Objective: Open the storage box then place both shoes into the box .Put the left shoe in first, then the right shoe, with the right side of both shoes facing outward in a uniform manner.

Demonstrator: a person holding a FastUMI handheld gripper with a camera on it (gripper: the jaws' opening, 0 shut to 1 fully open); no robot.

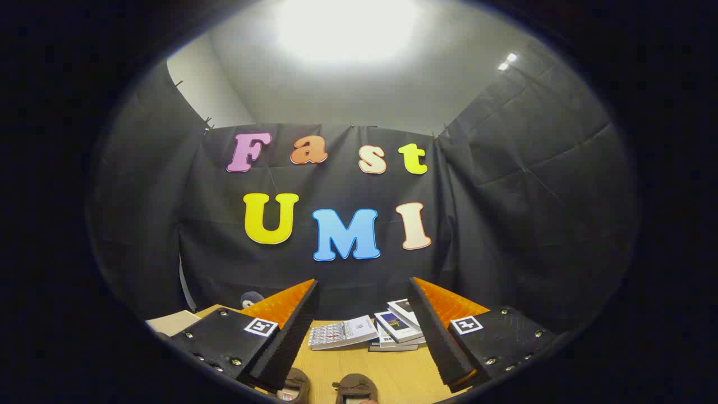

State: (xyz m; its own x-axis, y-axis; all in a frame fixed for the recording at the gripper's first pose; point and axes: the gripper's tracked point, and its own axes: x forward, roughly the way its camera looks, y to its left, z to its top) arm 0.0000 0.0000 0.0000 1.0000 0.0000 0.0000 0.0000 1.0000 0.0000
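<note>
My gripper (362, 289) is held above the wooden table (392, 373) with its fingers (291, 320) wide apart and nothing between them. Two brown shoes lie on the table below and between the fingers, close to me: the left-hand shoe (295, 386) is partly hidden by the left finger, the right-hand shoe (355, 388) sits beside it. Only their upper parts are visible. A pale flat box corner (174, 321) shows beyond the left finger at the table's left side.
Several books and booklets (370, 332) lie fanned on the table beyond the shoes, between the fingers. A small dark rounded object (251, 298) sits at the back left by the cloth wall. Black cloth closes the booth behind and at both sides.
</note>
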